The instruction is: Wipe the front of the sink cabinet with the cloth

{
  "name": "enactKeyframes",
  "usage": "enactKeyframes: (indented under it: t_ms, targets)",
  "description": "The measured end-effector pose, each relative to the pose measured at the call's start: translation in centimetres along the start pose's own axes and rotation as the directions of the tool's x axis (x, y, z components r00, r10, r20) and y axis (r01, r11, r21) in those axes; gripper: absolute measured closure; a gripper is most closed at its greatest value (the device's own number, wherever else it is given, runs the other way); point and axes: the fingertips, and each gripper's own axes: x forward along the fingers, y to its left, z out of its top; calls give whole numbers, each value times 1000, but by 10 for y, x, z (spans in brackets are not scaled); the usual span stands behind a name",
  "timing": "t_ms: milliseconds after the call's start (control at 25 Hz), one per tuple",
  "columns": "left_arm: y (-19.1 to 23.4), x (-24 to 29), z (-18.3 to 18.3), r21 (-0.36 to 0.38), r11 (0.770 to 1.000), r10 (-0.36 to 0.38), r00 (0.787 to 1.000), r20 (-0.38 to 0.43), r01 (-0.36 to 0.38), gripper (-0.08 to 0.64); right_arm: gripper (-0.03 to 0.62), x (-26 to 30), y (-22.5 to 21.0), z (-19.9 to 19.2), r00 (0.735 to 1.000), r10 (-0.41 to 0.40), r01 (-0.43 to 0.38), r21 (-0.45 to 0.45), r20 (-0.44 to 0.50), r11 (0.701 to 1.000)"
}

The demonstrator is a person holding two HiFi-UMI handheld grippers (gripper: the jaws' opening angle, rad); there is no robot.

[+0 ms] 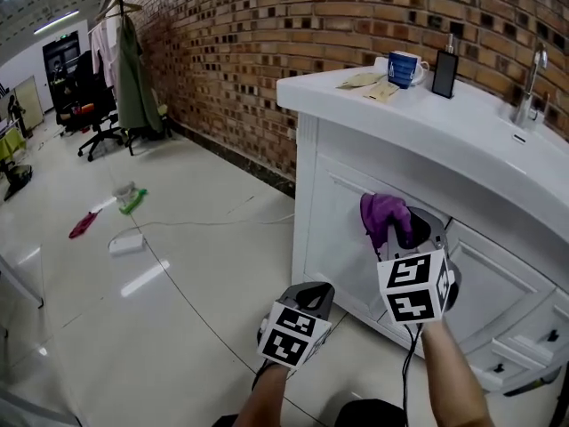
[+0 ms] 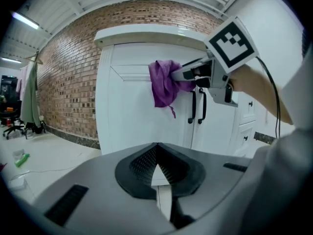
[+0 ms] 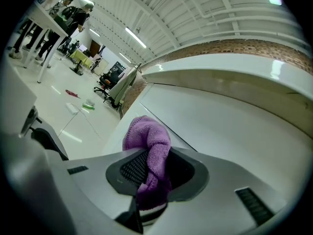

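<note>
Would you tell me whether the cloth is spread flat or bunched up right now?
Bunched. The cloth hangs crumpled from the shut right claw, at the cabinet front.

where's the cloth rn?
The purple cloth is clamped in the right gripper, high on the sink cabinet front, just under the countertop. In the left gripper view it hangs left of the black handles.

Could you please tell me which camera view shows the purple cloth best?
The left gripper view: the purple cloth shows whole, hanging from the right gripper in front of the cabinet door. The right gripper view shows only a bunch pinched between the jaws; the head view shows it small, partly behind the gripper.
</note>
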Motion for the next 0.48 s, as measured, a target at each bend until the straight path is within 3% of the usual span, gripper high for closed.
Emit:
enactKeyframes:
  t_ms: [480]
  targets:
    - [-22, 11, 5, 4, 1000, -27, 1000, 4, 26, 555, 492, -51, -12, -42, 999, -29, 31, 136, -21, 990]
